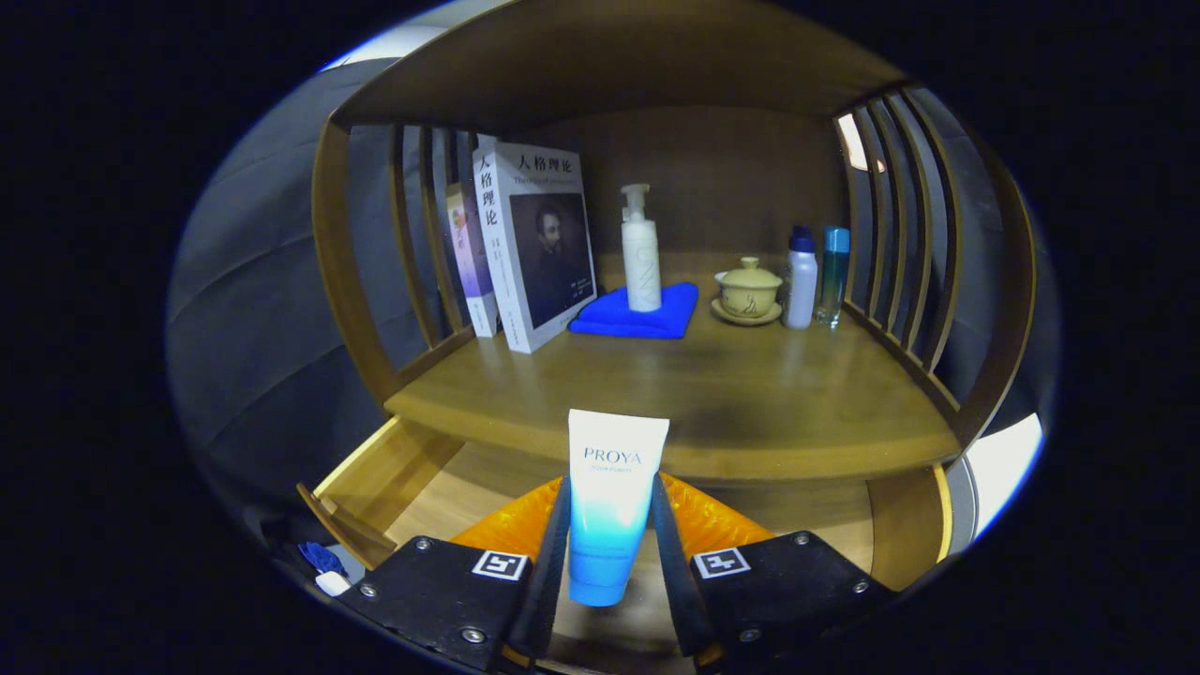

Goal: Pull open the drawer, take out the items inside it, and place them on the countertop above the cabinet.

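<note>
The tongs [609, 553] are pinching a white-and-blue tube [611, 506], both fingers pressing its sides, cap end hanging down between them. Directly beneath the tongs the drawer [394, 469] is standing pulled open. Just ahead of the tongs, the table [712, 394] is lying bare along its near part. Far beyond the tongs, a pump bottle [641, 248] is standing on a blue cloth [633, 314], with books [534, 244] to one side and a lidded cup [748, 286] and two small bottles [812, 277] to the other. I am thinking the risk is the soft tube slipping out, or its hanging end catching the table's front edge while travelling forward.
</note>
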